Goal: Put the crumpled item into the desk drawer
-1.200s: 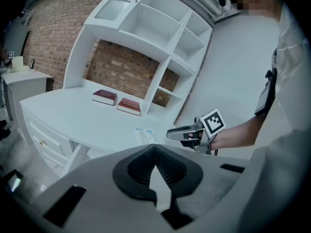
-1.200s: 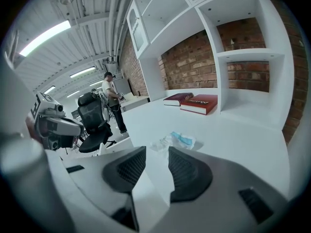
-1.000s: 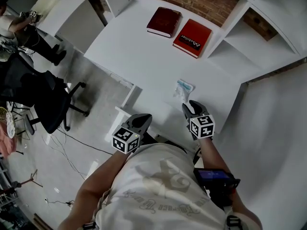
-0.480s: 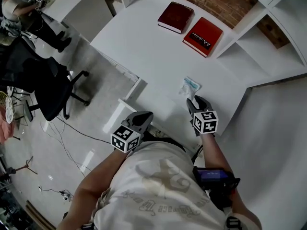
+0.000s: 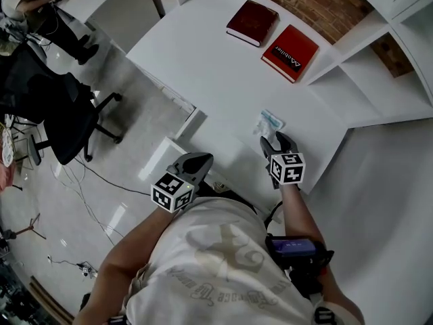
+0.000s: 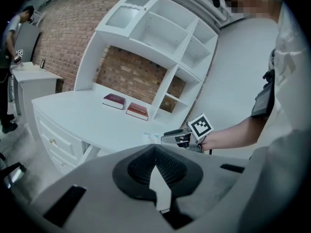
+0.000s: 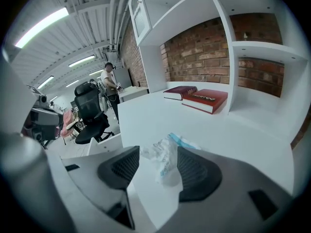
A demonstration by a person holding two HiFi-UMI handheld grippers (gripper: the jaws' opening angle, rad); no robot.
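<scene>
Two hand-held grippers low at the near edge of the white desk (image 5: 203, 66).

Right gripper (image 5: 274, 141): jaws spread wide and opening, gripping nothing. Crumpled item (image 5: 269, 122) on the desk top at 12 o'clock from the marker cube, right at the jaw tips. Along the right jaws, seen as a whitish crinkled wad (image 7: 163, 161) with a pale blue strip behind, filling most of the gap between the pads; no squeeze on it visible.

Left gripper (image 5: 191, 162): at 8 o'clock from the right one, just off the desk's near edge. Jaws closed tip to tip, nothing between them.

Drawer fronts (image 6: 52, 142) with small knobs under the desk top, at 9 o'clock in the left gripper view.

Far end of desk, 12 o'clock from the crumpled item: dark red book (image 5: 252, 22) and brighter red book (image 5: 289, 43), side by side, flat, near the brick wall.

Black office chair (image 5: 61, 124) on the floor at 9 o'clock, well apart from the desk.
</scene>
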